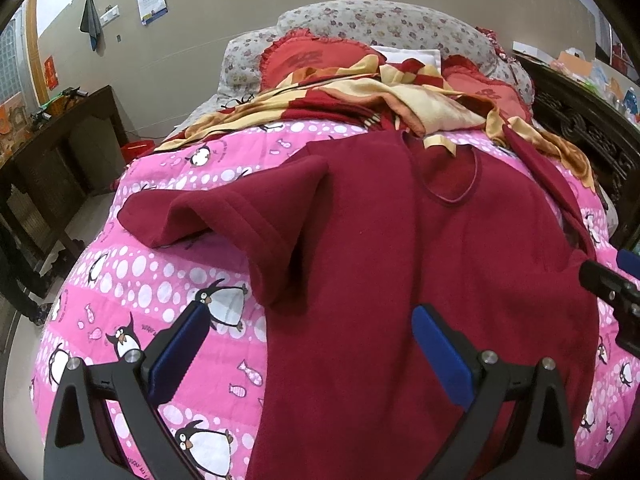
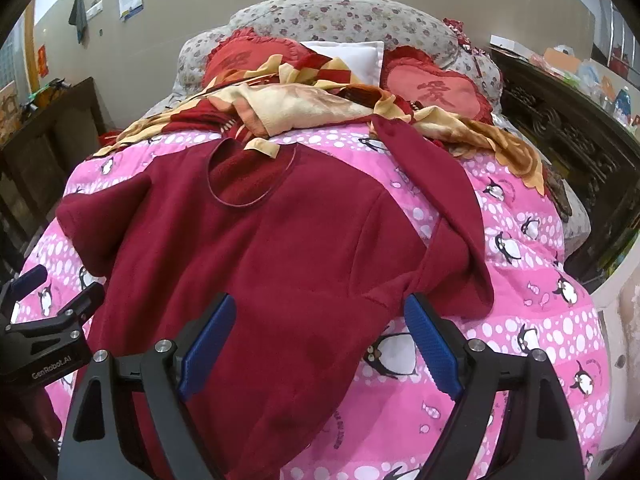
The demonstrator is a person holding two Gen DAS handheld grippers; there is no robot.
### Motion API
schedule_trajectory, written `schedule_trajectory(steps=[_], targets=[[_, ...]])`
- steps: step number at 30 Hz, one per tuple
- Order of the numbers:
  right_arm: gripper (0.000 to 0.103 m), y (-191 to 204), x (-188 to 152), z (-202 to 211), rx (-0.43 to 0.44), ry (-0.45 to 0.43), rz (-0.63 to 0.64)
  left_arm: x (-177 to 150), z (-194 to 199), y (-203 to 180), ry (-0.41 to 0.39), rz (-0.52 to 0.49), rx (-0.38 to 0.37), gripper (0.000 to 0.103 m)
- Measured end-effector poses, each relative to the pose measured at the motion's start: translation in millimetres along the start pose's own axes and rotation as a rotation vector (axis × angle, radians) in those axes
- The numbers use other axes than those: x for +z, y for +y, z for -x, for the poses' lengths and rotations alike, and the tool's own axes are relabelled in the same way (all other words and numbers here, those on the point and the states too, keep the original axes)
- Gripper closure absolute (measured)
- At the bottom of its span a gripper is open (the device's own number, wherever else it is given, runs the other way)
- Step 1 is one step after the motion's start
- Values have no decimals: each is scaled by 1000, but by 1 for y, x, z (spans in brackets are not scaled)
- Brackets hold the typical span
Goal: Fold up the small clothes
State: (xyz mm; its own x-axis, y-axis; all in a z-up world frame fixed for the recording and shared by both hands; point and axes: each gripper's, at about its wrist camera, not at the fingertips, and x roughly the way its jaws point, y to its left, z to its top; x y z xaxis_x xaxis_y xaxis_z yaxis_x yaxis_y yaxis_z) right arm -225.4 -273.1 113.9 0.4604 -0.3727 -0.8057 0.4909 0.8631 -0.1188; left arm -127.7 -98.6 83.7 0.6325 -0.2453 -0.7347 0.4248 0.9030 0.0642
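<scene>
A dark red fleece top [image 1: 400, 264] lies spread, neckline away from the cameras, on a pink penguin-print quilt [image 1: 160, 280] covering a bed. Its left sleeve [image 1: 224, 208] is bunched and partly folded toward the body; its right sleeve [image 2: 436, 200] runs up across the quilt toward the pillows. The left gripper [image 1: 312, 336] hangs over the top's left edge with its 2 blue-padded fingers [image 1: 180, 352] wide apart, nothing between them. The right gripper [image 2: 320, 332] sits over the top's right side near the armpit, its fingers likewise spread and empty. Beyond the neckline a yellow-and-red blanket [image 2: 304, 108] lies crumpled against 2 red heart-shaped cushions [image 2: 436, 88] and a floral pillow [image 2: 340, 12]. No container is visible on the bed.
</scene>
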Motion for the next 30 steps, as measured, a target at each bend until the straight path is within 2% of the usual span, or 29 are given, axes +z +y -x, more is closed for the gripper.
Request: schedule_trajectory(steps=[8, 13, 20, 23, 27, 30], targets=[[3, -9, 22, 25, 34, -17, 73, 5, -2, -3, -5, -4, -4, 0], [3, -30, 41, 53, 99, -42, 44, 7, -2, -7, 0, 3, -21, 0], [3, -69, 63, 113, 73, -144, 45, 9, 5, -15, -15, -16, -23, 0], [3, -76, 70, 129, 42, -158, 73, 9, 5, -14, -13, -6, -21, 0], [3, -69, 66, 129, 52, -164, 109, 9, 4, -11, -7, 2, -15, 0], [3, -52, 57, 107, 84, -149, 112, 9, 2, -7, -5, -7, -3, 0]])
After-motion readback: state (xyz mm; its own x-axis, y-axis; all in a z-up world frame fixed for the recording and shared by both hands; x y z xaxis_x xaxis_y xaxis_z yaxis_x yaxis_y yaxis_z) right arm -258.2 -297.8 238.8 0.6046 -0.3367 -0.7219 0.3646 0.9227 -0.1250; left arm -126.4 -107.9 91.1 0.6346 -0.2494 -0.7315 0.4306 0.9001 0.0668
